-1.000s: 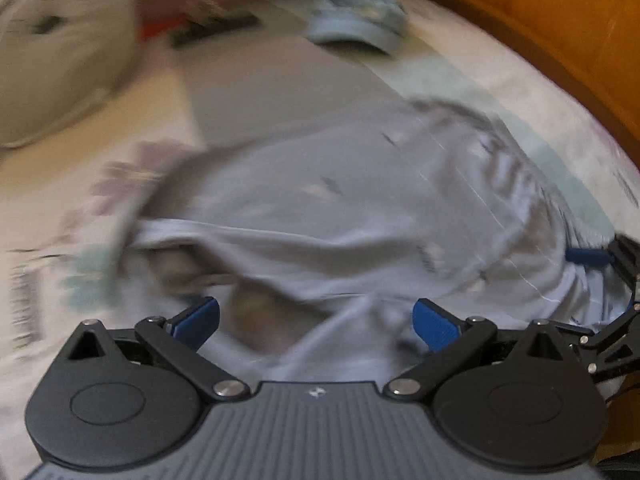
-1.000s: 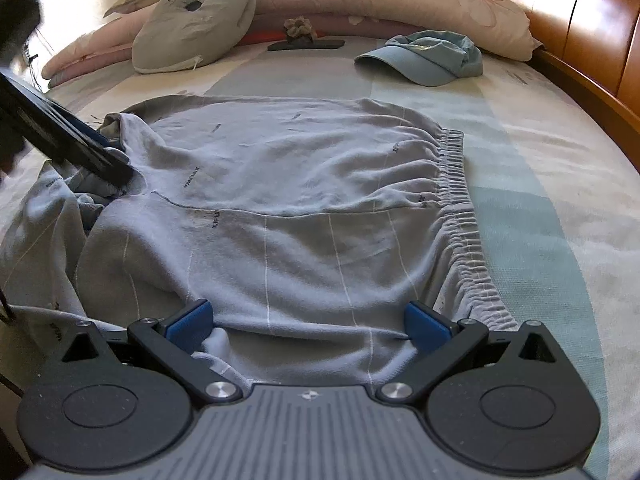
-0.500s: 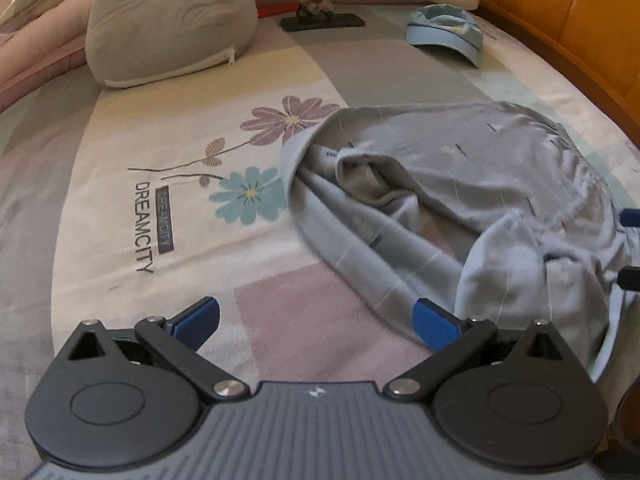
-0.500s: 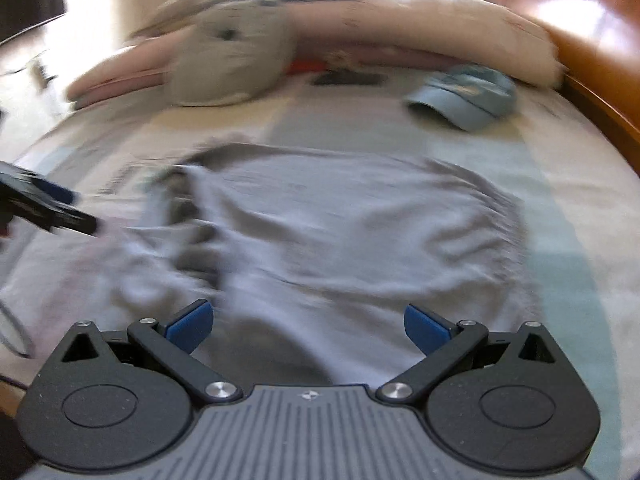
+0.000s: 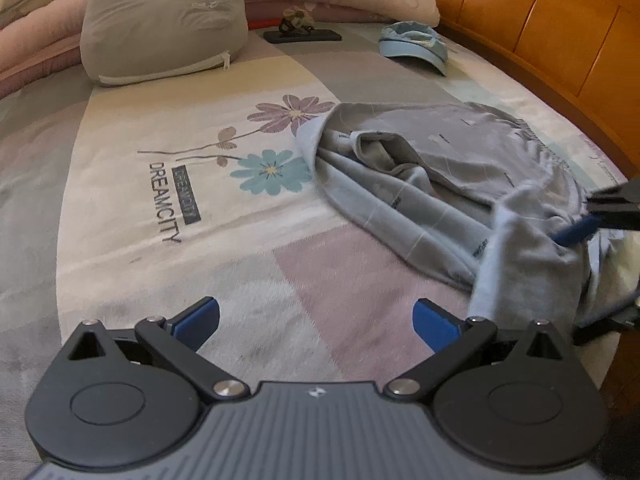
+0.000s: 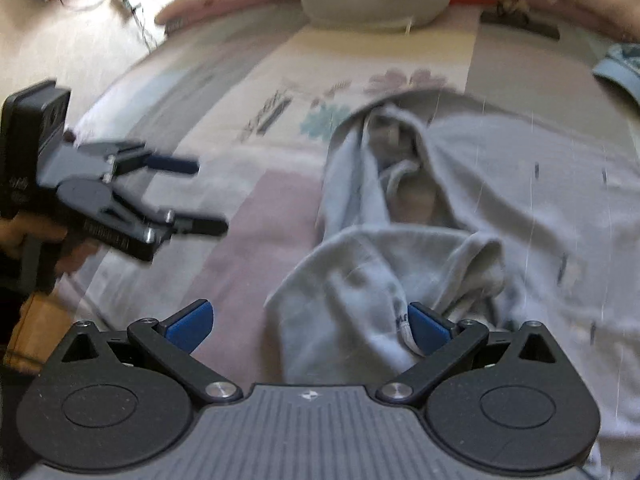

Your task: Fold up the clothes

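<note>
Bed with floral patchwork bedspread (image 5: 200, 184). Orange wooden headboard (image 5: 560, 40) along right side. Pillows (image 5: 164, 20) at far end, sunlit.

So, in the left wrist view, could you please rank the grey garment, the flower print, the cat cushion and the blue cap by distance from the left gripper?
1. Grey garment, right of the left gripper.
2. Flower print, centre.
3. Cat cushion, far left, and blue cap, far right: too close to call.
</note>
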Available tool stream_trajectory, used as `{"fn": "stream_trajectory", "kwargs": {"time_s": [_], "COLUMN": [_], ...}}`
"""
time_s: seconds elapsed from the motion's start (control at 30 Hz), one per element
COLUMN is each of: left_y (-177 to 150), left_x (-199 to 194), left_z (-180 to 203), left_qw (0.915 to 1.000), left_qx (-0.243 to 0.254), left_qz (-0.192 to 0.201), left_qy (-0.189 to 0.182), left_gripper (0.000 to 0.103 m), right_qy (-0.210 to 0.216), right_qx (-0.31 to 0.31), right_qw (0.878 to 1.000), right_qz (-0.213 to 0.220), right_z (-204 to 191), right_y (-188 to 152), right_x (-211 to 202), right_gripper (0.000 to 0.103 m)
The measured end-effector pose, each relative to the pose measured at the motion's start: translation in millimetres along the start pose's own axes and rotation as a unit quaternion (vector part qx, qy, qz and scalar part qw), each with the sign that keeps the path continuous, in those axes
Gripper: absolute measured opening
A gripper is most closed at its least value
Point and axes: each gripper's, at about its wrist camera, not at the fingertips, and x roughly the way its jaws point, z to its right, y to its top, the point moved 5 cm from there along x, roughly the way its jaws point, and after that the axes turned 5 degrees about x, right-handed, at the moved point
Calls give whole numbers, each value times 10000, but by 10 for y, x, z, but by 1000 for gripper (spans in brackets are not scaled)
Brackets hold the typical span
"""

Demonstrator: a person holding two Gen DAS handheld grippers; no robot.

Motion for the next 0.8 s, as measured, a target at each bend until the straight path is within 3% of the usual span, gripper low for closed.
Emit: {"fn": "stream_trajectory", "kwargs": {"time_s": [0.23,0.37,0.47,0.67,0.8], "left_y": [93,213,317,491,506], "left_x": [70,121,191,329,478], "left_z": [38,151,294,687,869], "left_qw": [9988,9967,9944,9875,9872], "left_qx": [253,414,532,657,605], "left_qz": [65,95,109,117,-48], "left_qy": [-416,-697,-911,-1427,-1475], "left_gripper": [102,102,102,102,102], "right_qy": [-134,-494,-869,-1192,-1309], "right_qx": [538,797,904,980,1027], "right_qw": [9971,9934,9908,9879,9854], "right_qz": [-512,-659,-502,121,374], "right_z": [17,76,72,-21,-40], "right_y": [-350,-536,-528,-374,-326], "right_x": [-205,-336,-444,-695,-787], "right_gripper": [103,103,103,103,103]}}
